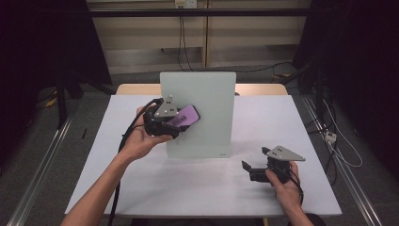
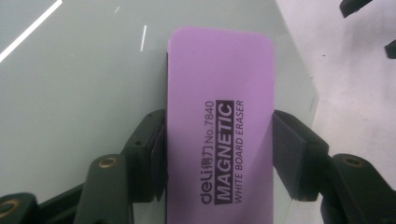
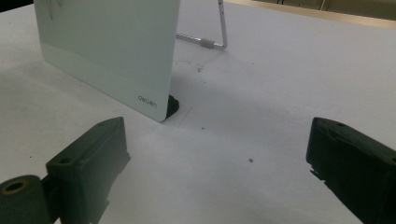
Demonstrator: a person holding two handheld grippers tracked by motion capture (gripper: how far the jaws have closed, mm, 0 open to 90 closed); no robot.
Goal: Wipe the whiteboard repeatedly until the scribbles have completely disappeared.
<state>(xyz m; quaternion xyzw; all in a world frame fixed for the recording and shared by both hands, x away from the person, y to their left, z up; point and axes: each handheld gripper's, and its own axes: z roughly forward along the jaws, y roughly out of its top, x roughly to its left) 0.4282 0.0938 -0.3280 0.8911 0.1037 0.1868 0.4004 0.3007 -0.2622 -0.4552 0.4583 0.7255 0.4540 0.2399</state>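
While the person's left hand [image 1: 141, 141] lifts it off the table, the left gripper [image 1: 175, 123] has its jaws clamped on the long sides of a purple magnetic whiteboard eraser [image 2: 219, 135], held against the face of the upright glass whiteboard [image 1: 207, 117]. Right of the board, the right gripper [image 1: 248, 168] sits low over the white table [image 1: 188, 188], jaws spread wide and holding nothing.

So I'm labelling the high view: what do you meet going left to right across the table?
Left gripper holding the purple eraser → standing whiteboard → right gripper, open and low on the table.
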